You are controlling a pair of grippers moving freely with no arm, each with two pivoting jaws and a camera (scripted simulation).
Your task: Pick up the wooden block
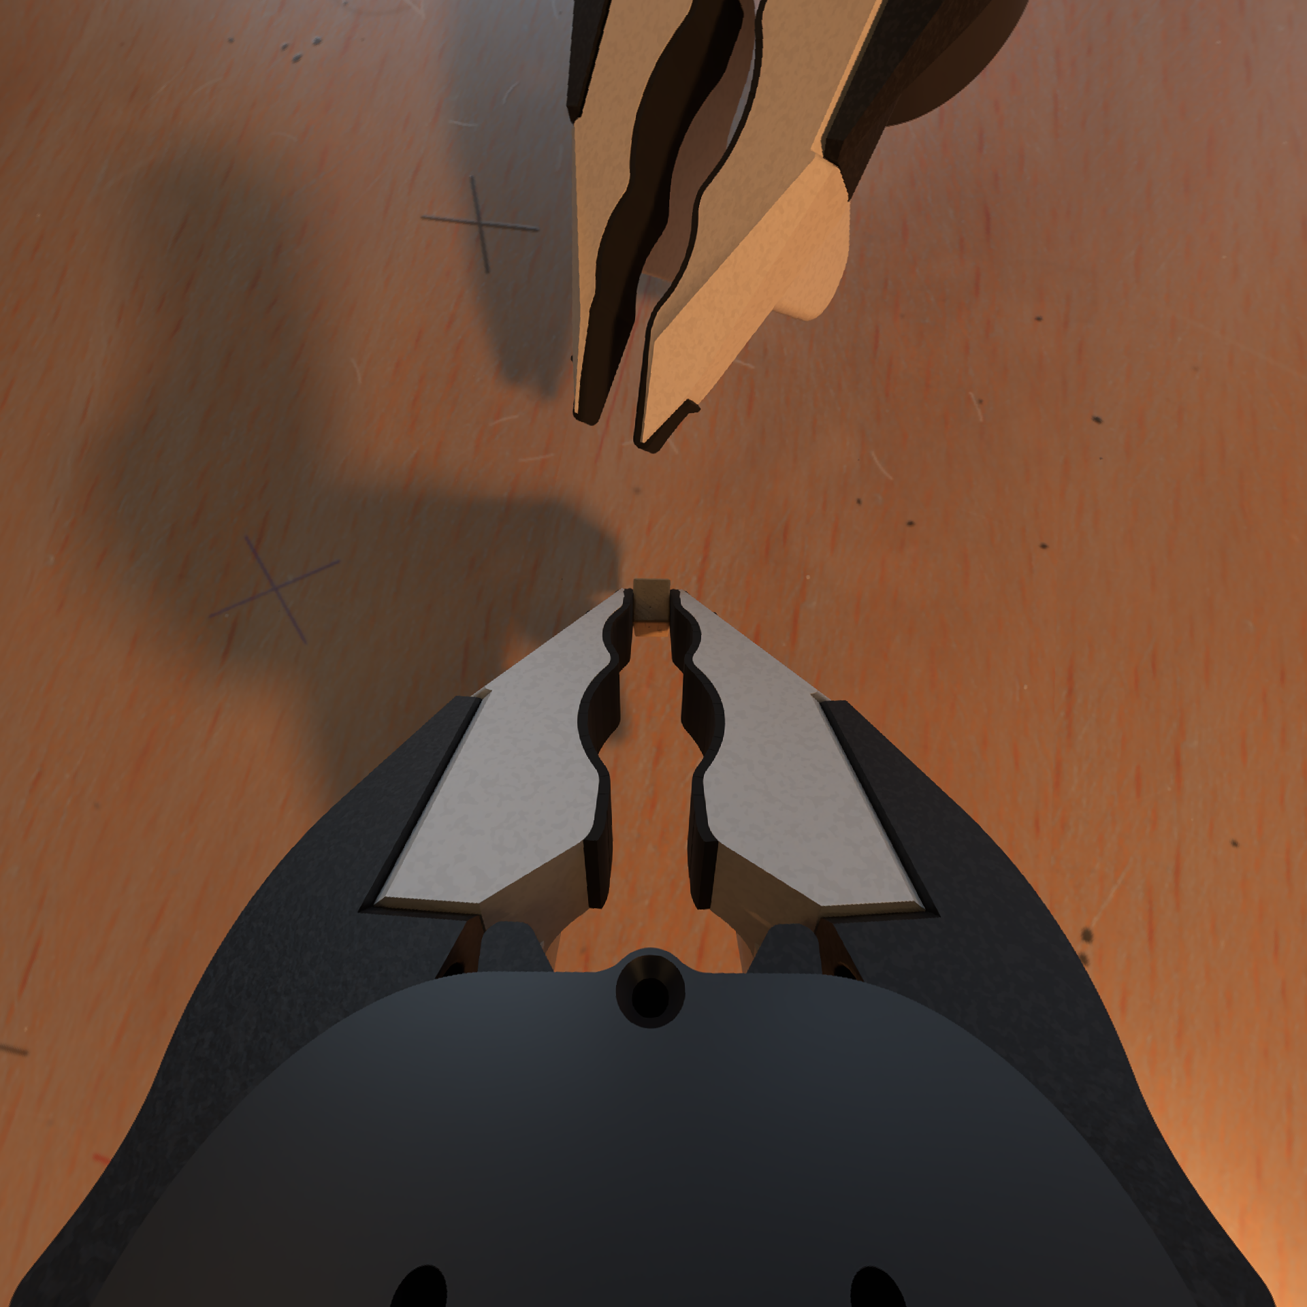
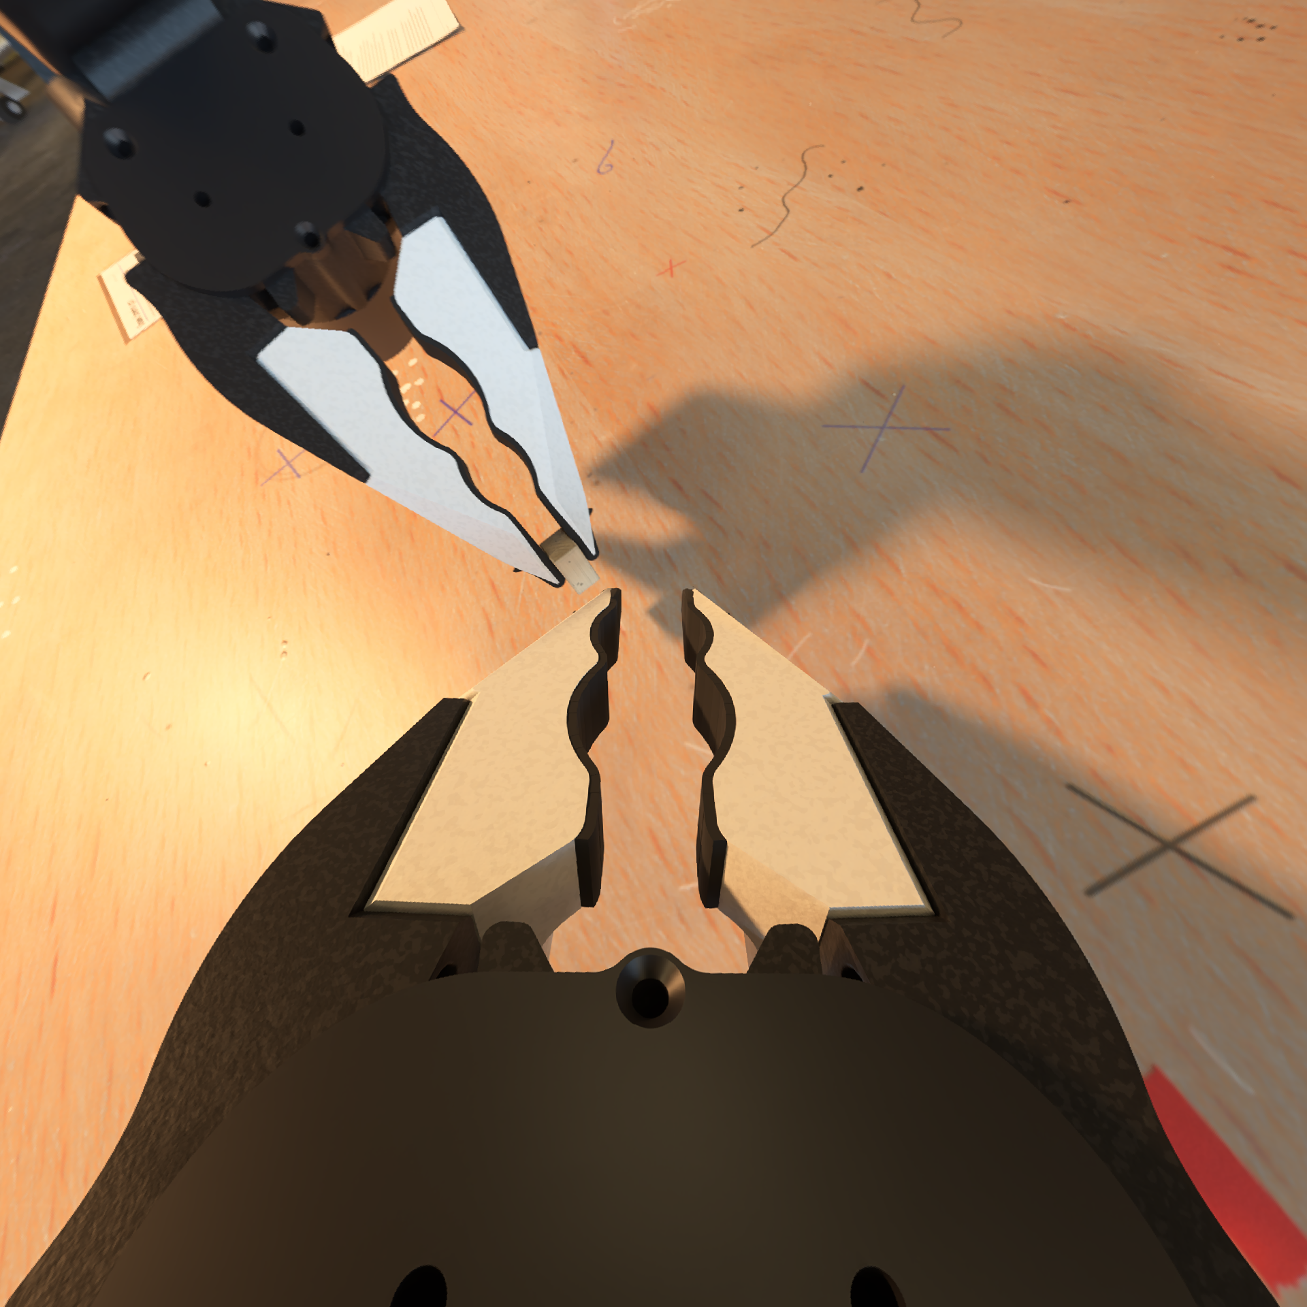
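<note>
The wooden block is a small pale cube pinched between the tips of my left gripper. In the right wrist view the left gripper comes in from the upper left, shut on the block. I cannot tell whether the block touches the table. My right gripper is open and empty, its tips just right of and below the block. In the left wrist view the right gripper hangs from the top, beyond the block, its jaws slightly apart.
The wooden tabletop bears pen crosses and scribbles. Paper sheets lie near the far left edge. A red strip lies at the lower right. Gripper shadows fall across the table.
</note>
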